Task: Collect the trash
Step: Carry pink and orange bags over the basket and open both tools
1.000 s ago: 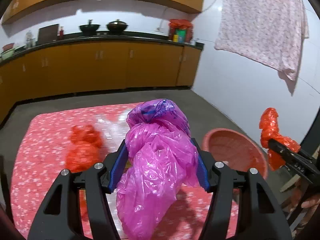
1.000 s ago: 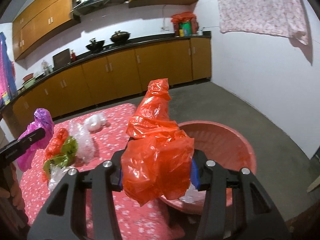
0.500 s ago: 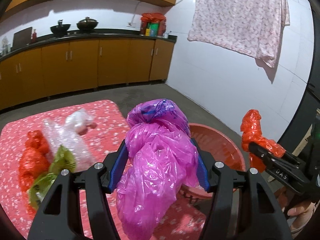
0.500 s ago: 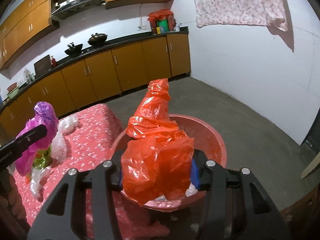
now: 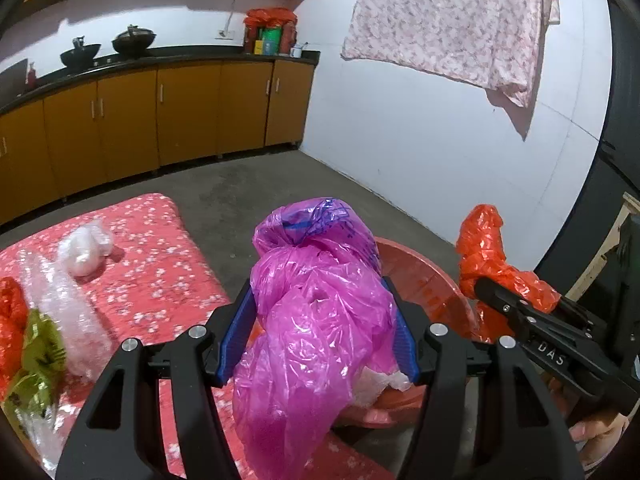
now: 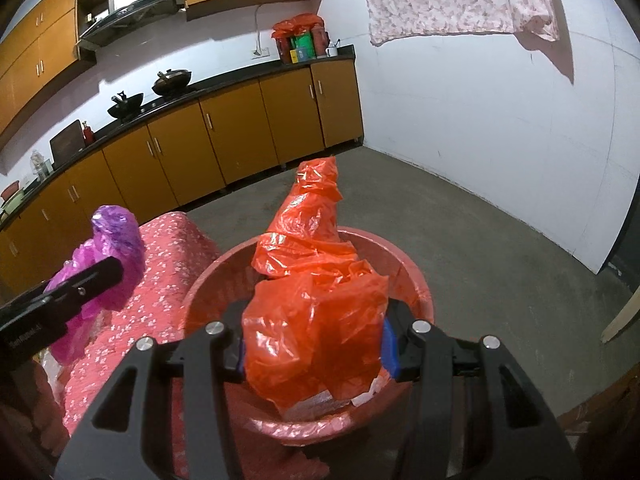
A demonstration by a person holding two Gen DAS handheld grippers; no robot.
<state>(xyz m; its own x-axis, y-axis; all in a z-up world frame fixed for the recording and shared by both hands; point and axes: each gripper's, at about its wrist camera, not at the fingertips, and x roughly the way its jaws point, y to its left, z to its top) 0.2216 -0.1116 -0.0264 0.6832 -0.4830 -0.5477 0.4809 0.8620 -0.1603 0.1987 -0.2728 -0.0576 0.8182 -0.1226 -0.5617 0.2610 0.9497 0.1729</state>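
My left gripper (image 5: pixel 320 336) is shut on a crumpled magenta plastic bag (image 5: pixel 316 312) and holds it over the near rim of a red plastic basin (image 5: pixel 432 276). My right gripper (image 6: pixel 314 348) is shut on a crumpled orange plastic bag (image 6: pixel 316 292) and holds it above the same basin (image 6: pixel 416 276). The orange bag also shows at the right of the left wrist view (image 5: pixel 488 256), and the magenta bag at the left of the right wrist view (image 6: pixel 108 252). White scraps lie inside the basin.
A table with a red flowered cloth (image 5: pixel 152 276) stands left of the basin. On it lie a white wad (image 5: pixel 86 244), clear bubble wrap (image 5: pixel 68 312), a green wrapper (image 5: pixel 32 368) and orange plastic (image 5: pixel 10 320). Kitchen cabinets (image 6: pixel 224 140) line the far wall; a cloth (image 5: pixel 452 20) hangs on the right wall.
Both grippers have swung right, from over the table to over the basin, each still holding its bag. The basin is now nearer and more central in both views.
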